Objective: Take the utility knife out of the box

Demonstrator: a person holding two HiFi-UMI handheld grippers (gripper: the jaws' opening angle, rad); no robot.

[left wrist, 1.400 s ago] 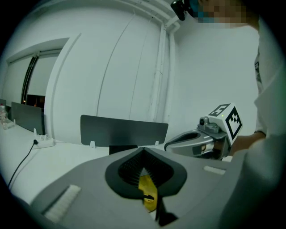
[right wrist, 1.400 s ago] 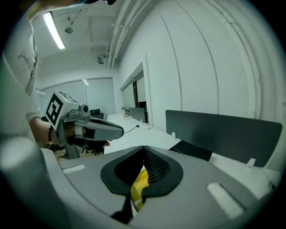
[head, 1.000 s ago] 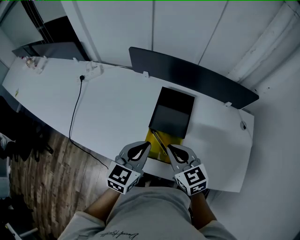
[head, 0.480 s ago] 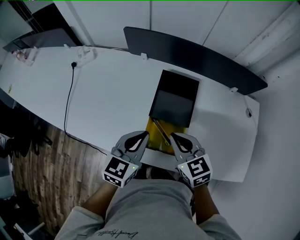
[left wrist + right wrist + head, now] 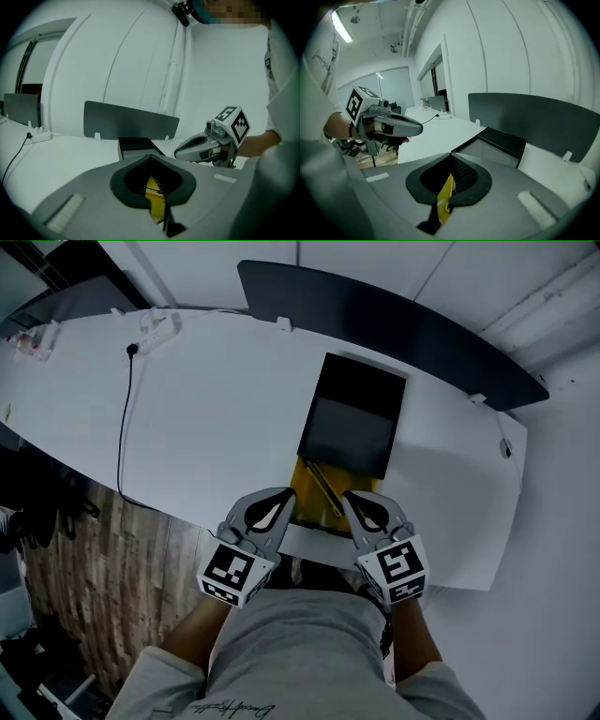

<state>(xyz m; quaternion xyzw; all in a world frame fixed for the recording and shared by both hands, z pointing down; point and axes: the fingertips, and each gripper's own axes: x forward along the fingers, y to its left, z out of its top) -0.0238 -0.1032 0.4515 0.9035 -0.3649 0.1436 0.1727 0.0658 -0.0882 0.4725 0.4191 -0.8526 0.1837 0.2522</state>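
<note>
A black box [image 5: 352,423] lies on the white table [image 5: 216,418], its yellow inner tray [image 5: 314,498] pulled out toward the front edge. A slim utility knife [image 5: 325,491] lies slanted on that tray. My left gripper [image 5: 284,497] hovers just left of the tray, shut and holding nothing. On the tray's right side, my right gripper [image 5: 351,500] is likewise shut and holds nothing. In the left gripper view, the yellow tray [image 5: 154,199] shows through the gap behind the left gripper's [image 5: 151,157] closed tips, with the box [image 5: 136,146] beyond. The right gripper view shows the right gripper [image 5: 451,155] and the tray [image 5: 445,192] the same way.
A dark divider panel [image 5: 394,324] stands along the table's far edge. A power strip [image 5: 155,326] and its black cable [image 5: 122,418] lie at the far left. Wooden floor [image 5: 103,577] shows left of the table. The person's lap [image 5: 300,652] is below the grippers.
Both grippers have sunk toward the table's front edge and the yellow tray, staying shut. The box and knife have not moved.
</note>
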